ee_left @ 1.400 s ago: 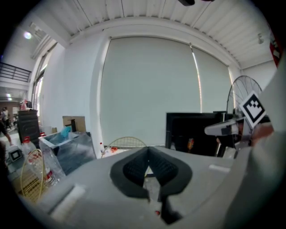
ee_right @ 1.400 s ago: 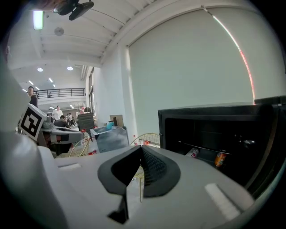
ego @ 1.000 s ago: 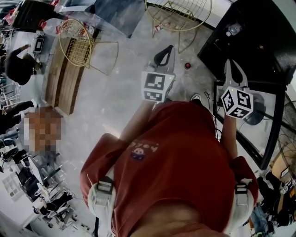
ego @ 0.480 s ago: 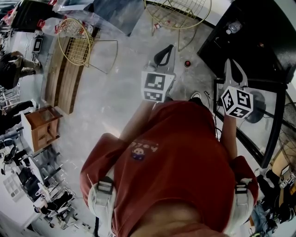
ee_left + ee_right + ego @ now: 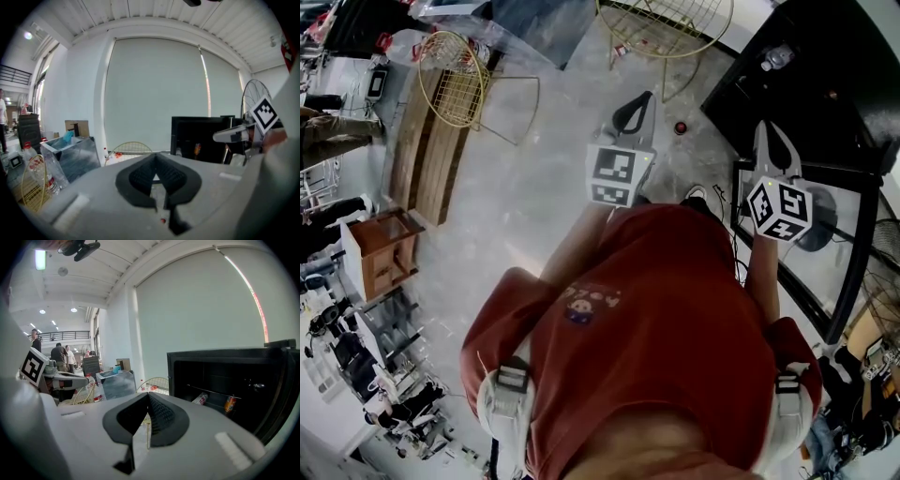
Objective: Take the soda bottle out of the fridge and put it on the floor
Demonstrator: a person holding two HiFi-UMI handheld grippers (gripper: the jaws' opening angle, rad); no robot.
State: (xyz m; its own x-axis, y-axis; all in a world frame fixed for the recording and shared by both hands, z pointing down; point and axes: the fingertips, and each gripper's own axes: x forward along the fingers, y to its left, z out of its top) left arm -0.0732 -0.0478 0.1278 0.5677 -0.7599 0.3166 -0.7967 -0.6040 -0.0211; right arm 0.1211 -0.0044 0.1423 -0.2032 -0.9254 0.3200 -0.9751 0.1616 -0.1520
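0 gap between fingers, left gripper, right gripper; right gripper view best shows upright soda bottle.

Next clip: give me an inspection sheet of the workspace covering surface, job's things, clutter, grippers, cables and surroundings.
Surface: grey floor, concrete-looking.
Job's things: black fridge open; on its shelf a bottle lying down and an orange drink upright.
Clutter: wire baskets, wooden bench, small red thing on the floor.
Grippers: left gripper and right gripper both with jaws together, nothing between them.
Cables: thin cord on the floor by the fridge door.
Surroundings: people in the background, fan.
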